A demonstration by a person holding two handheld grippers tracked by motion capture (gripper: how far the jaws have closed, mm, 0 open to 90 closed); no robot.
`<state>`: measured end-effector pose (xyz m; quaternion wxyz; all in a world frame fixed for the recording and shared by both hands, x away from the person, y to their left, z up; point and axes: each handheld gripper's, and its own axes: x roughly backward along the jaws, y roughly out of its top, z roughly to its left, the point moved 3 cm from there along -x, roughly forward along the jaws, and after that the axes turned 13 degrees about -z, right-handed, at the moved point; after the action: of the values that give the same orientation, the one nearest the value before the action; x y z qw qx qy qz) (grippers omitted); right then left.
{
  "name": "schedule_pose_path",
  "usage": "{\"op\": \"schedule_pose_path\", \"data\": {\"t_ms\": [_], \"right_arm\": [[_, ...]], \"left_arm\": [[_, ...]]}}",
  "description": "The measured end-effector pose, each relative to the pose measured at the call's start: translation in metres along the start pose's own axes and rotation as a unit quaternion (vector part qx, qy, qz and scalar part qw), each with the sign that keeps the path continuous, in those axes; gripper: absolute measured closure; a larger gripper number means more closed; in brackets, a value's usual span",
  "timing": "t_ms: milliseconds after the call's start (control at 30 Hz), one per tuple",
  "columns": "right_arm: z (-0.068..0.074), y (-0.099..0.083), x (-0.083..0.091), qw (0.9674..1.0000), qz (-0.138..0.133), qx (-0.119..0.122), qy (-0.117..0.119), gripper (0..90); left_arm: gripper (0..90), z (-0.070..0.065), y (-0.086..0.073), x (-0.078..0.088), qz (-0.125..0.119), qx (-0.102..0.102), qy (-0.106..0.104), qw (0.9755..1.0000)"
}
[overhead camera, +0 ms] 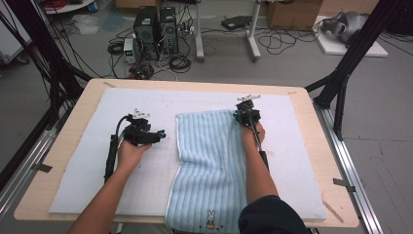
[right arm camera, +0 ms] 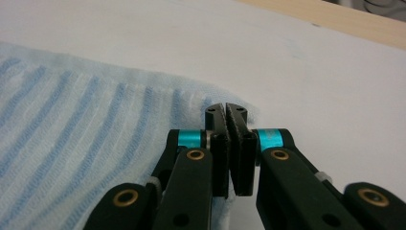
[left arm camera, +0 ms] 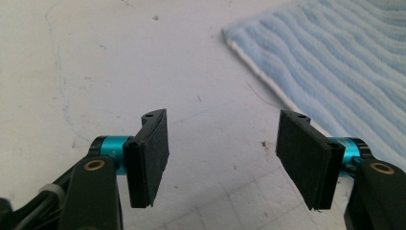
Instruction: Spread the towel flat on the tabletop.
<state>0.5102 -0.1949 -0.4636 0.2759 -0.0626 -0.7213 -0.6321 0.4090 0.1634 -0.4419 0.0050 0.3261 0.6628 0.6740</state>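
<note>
My right claw (right arm camera: 229, 111) is clenched on the far right corner of the soft, limp towel (overhead camera: 209, 161), best held by corners, while my left claw (left arm camera: 222, 158) gapes empty, the towel's edge just right of it.

Support: a light wooden table (overhead camera: 311, 105) with rounded corners, standing on a grey floor.
Cover: a white mat (overhead camera: 146, 105) spread over most of the tabletop, the wood showing as a border around it.
On the mat: a light-blue striped towel (overhead camera: 209, 161), its near end hanging over the table's near edge, with a small rabbit picture there.
</note>
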Motion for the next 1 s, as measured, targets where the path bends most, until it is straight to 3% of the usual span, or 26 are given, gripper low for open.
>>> {"op": "schedule_pose_path", "data": {"t_ms": [67, 100, 233, 333, 367, 400, 467, 567, 667, 767, 933, 1000], "right_arm": [[-0.008, -0.002, 0.002, 0.9997, -0.001, -0.019, -0.014, 87.4], [-0.01, -0.002, 0.003, 0.9992, -0.005, -0.038, -0.002, 86.1], [-0.009, 0.005, 0.014, 0.998, -0.025, -0.055, 0.021, 72.9], [-0.006, 0.011, 0.027, 0.996, -0.037, -0.066, 0.047, 57.5], [-0.005, 0.011, 0.033, 0.9937, -0.039, -0.081, 0.068, 49.7], [-0.005, 0.01, 0.037, 0.9901, -0.03, -0.099, 0.095, 48.8], [-0.005, 0.007, 0.047, 0.993, -0.013, -0.079, 0.087, 44.9], [-0.007, 0.003, 0.066, 0.994, -0.021, -0.063, 0.086, 42.7], [-0.01, -0.005, 0.084, 0.9937, -0.036, -0.055, 0.09, 50.5], [-0.01, -0.014, 0.099, 0.9951, -0.031, -0.039, 0.086, 57.0], [-0.008, -0.029, 0.111, 0.997, -0.015, -0.025, 0.071, 53.9], [-0.007, -0.035, 0.114, 0.9976, -0.006, -0.023, 0.065, 51.6]], "left_arm": [[36.2, -0.003, 0.0, -0.001, 0.001, -0.003, -0.005, 1.0], [36.6, -0.004, 0.0, -0.001, -0.001, -0.001, -0.006, 1.0], [37.5, -0.008, 0.002, -0.003, -0.013, 0.012, -0.016, 0.9997], [43.2, -0.012, 0.001, -0.004, -0.005, 0.021, -0.034, 0.9992], [44.1, -0.013, 0.0, -0.005, -0.003, 0.022, -0.035, 0.9991], [43.7, -0.014, 0.0, -0.005, 0.001, 0.025, -0.037, 0.999], [42.3, -0.015, -0.001, -0.006, 0.007, 0.03, -0.042, 0.9987], [41.0, -0.019, -0.002, -0.007, 0.011, 0.025, -0.047, 0.9985], [40.2, -0.023, -0.005, -0.011, 0.018, 0.018, -0.049, 0.9985], [40.1, -0.028, -0.007, -0.016, 0.019, 0.026, -0.058, 0.9978], [42.7, -0.046, -0.01, -0.028, 0.003, 0.037, -0.075, 0.9965], [43.1, -0.051, -0.013, -0.035, 0.011, 0.034, -0.076, 0.9964]]}}
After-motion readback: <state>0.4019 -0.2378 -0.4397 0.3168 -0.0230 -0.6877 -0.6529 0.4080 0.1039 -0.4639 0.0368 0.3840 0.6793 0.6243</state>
